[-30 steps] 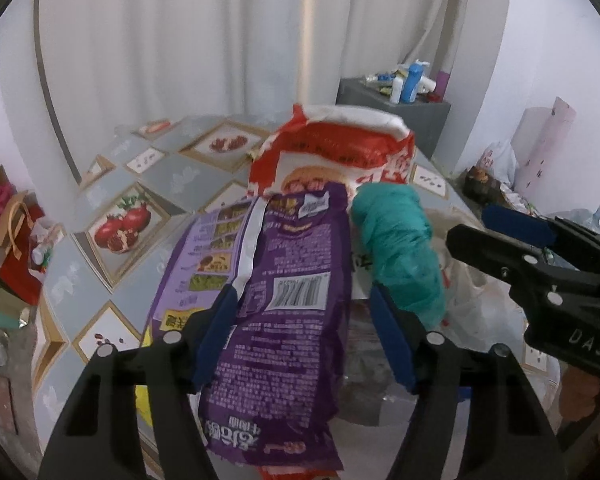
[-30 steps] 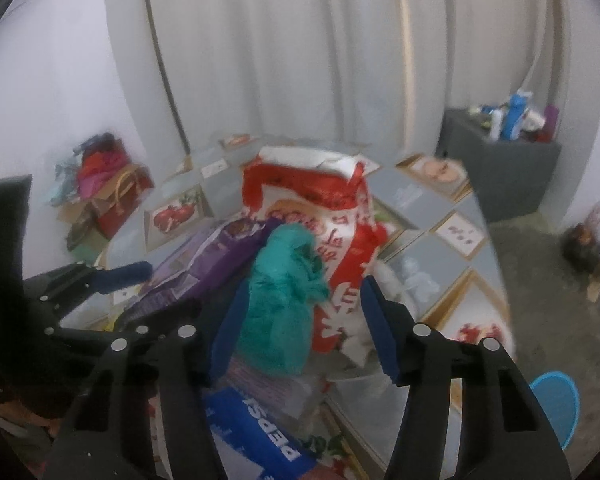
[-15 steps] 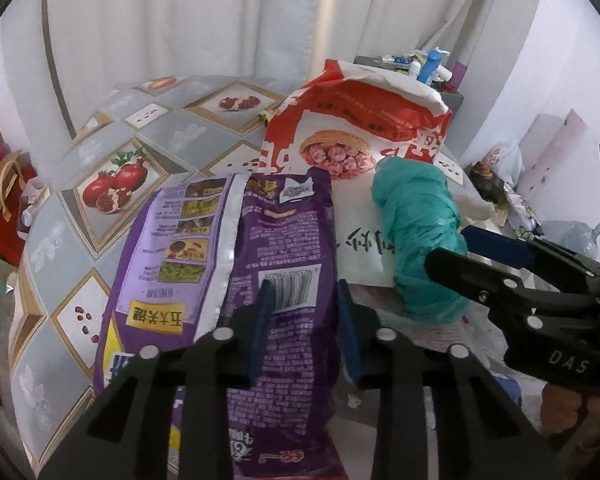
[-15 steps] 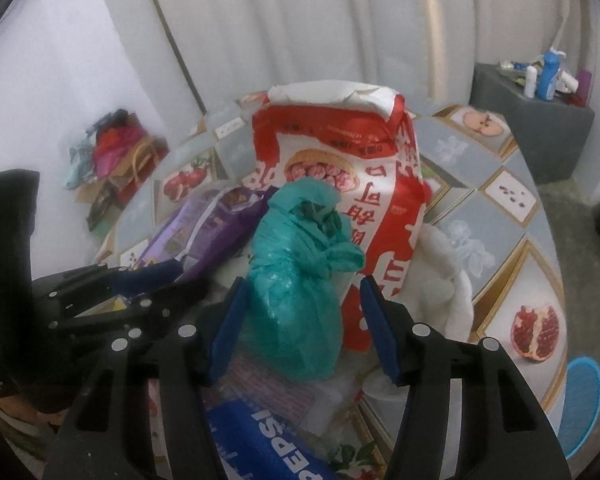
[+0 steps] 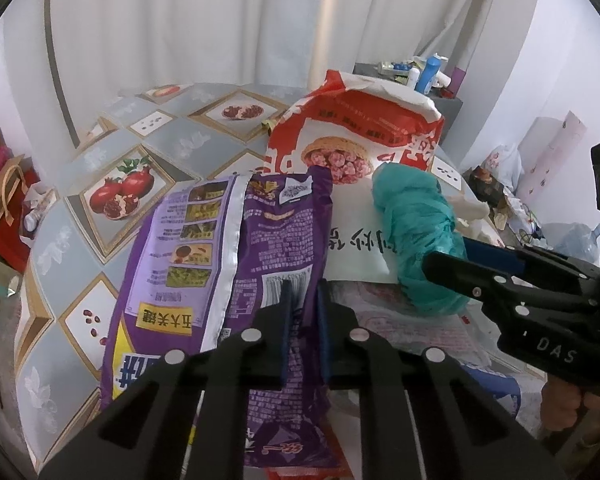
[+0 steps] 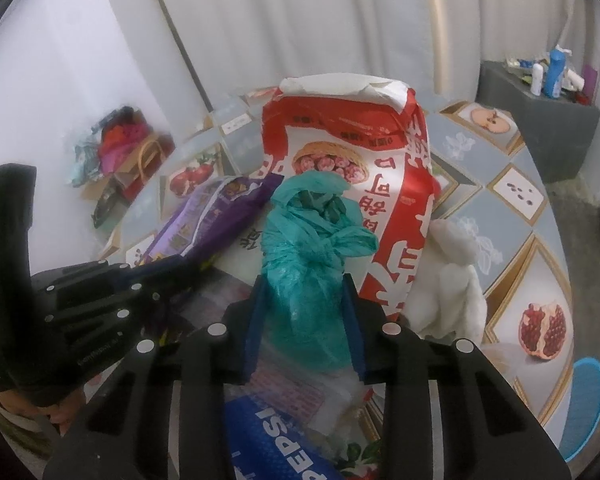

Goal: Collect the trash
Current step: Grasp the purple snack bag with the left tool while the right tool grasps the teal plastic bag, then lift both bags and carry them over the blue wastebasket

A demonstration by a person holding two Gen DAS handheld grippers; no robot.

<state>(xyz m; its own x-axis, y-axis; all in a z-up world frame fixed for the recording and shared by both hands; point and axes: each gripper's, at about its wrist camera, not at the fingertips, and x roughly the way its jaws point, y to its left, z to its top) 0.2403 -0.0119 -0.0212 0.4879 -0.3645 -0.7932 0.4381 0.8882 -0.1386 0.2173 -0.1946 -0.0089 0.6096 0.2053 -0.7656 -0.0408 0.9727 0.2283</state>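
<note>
A purple snack bag (image 5: 268, 232) lies on the patterned tablecloth (image 5: 100, 264), leaning on a tall red and white sack (image 5: 360, 120). My left gripper (image 5: 302, 300) is closing, and its blue pads pinch a fold of the purple bag near its barcode. A knotted teal plastic bag (image 6: 304, 240) rests against the sack (image 6: 340, 128). My right gripper (image 6: 304, 282) is closing around it, and both pads touch the teal bag's sides. In the left wrist view the right gripper (image 5: 448, 254) reaches in from the right onto the teal bag (image 5: 416, 220).
A white crumpled cloth (image 6: 456, 280) lies right of the sack, and a blue Pepsi wrapper (image 6: 276, 432) lies under my right gripper. A grey cabinet (image 6: 540, 120) with bottles stands at the back right. Paper bags (image 5: 8, 200) sit on the floor at the left.
The left jaws went from wide apart to pinched on the purple bag. The right gripper came down closer to the teal bag and its jaws narrowed onto it.
</note>
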